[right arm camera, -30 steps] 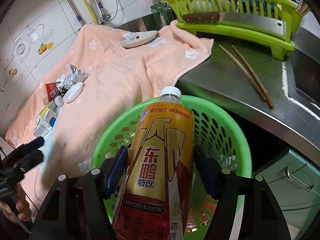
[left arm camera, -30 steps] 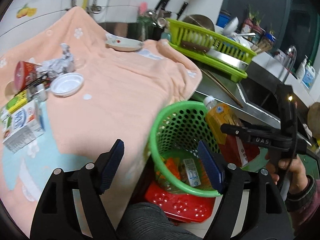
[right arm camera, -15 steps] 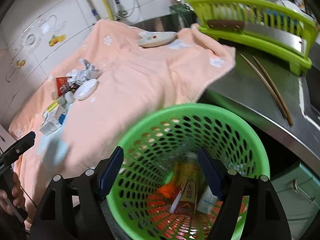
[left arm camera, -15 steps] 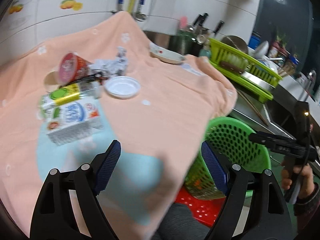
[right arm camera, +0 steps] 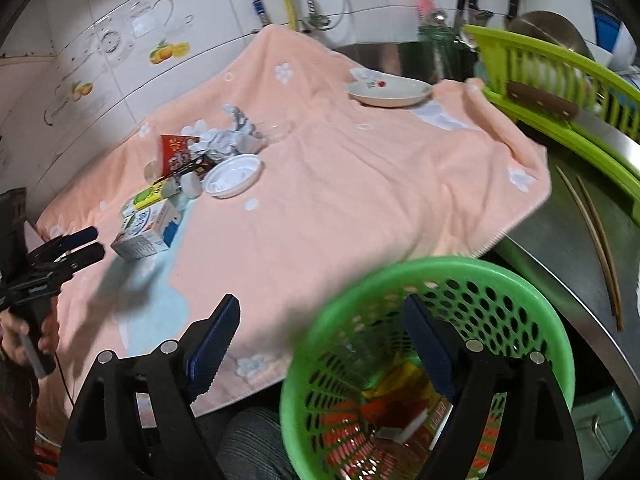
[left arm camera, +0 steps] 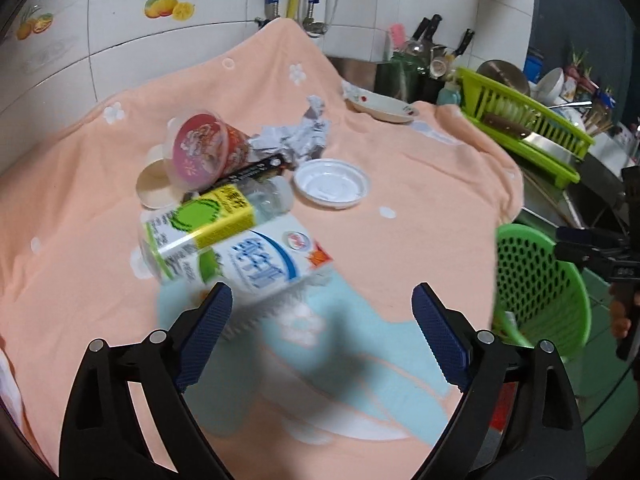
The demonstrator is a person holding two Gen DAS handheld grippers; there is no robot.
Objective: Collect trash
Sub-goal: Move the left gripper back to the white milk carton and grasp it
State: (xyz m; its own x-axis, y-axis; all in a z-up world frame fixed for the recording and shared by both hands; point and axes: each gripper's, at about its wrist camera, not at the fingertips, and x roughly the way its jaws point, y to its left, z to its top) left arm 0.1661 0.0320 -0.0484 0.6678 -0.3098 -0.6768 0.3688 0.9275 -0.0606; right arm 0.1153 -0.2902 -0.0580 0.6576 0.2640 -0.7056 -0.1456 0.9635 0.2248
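Peach towel-covered counter [left arm camera: 420, 208] underlies both tools: left gripper [left arm camera: 322, 330] jaws just widened, nothing between them, hovering near the white-and-blue milk carton [left arm camera: 264, 268] in the trash pile. Right gripper [right arm camera: 320, 346] jaws also just widened, empty, above the green perforated plastic basket [right arm camera: 520, 280] holding dropped trash.

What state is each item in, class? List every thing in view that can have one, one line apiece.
left gripper: open, empty; jaws just widened.
right gripper: open, empty above the basket; jaws just widened.
green basket: partly filled with trash.
milk carton: lying on its side.
green-label bottle: lying on the carton.
red cup: tipped over.
white lid: lying flat, hollow side up.
paper: crumpled.
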